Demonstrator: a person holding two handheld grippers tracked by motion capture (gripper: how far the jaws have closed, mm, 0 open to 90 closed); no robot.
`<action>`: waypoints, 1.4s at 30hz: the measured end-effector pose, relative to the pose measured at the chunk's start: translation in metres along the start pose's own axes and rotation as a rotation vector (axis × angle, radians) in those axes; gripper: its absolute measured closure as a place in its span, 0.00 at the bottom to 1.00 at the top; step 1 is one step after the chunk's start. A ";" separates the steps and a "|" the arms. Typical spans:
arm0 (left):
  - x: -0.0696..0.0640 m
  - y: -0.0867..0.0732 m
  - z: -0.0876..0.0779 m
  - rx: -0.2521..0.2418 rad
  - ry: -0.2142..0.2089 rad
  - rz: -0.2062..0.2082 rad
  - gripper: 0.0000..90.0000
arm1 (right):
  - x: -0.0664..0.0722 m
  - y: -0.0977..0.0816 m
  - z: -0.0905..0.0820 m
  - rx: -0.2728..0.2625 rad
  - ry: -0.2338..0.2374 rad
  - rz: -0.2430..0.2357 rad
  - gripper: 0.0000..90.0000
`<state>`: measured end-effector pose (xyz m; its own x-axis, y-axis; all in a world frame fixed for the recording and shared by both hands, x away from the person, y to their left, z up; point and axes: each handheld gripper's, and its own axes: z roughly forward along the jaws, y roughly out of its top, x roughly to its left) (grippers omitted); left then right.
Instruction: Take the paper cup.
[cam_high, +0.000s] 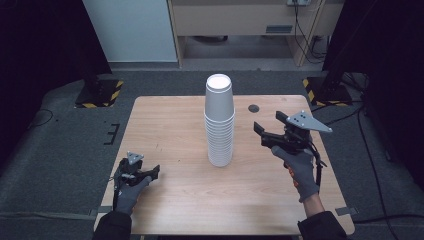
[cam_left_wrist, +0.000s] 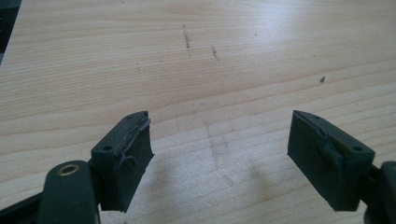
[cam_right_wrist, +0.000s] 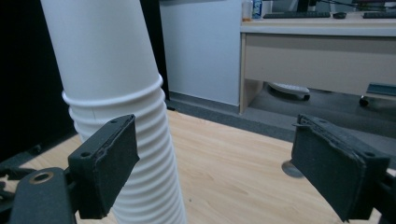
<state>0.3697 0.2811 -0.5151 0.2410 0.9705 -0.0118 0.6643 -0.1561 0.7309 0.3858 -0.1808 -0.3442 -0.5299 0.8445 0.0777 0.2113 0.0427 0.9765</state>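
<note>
Though nested upside down, white cups (cam_high: 219, 125) empty.

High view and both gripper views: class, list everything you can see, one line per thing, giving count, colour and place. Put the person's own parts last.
Stack of paper cups: one stack, white, upside down, middle of the table; cup count too fine to tell.
Table: one, light wood, centre of the high view.
Round cap: one, dark, set in the tabletop right of the stack.
Striped bases: two, black and yellow, on the floor at the table's far corners.
Desk: one, beige, beyond the table.
Left gripper: one, black, low at the table's near left, jaws open and empty.
Right gripper: one, black, raised right of the stack, jaws open and empty.
Gloved hands: two, grey.
</note>
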 end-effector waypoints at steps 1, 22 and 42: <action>0.000 0.000 0.001 0.005 0.002 0.006 0.23 | 0.002 0.004 0.002 -0.001 0.003 -0.005 0.16; 0.006 -0.006 0.016 0.068 0.000 0.031 0.17 | 0.037 0.054 0.036 -0.054 0.123 -0.001 0.16; 0.007 -0.009 0.020 0.032 -0.026 0.048 0.10 | 0.053 0.052 0.072 -0.023 0.187 -0.025 0.12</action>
<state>0.3790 0.2856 -0.5354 0.2909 0.9567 0.0046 0.6736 -0.2083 0.7092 0.4281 -0.0952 -0.3037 -0.6783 0.7296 0.0873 0.1783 0.0482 0.9828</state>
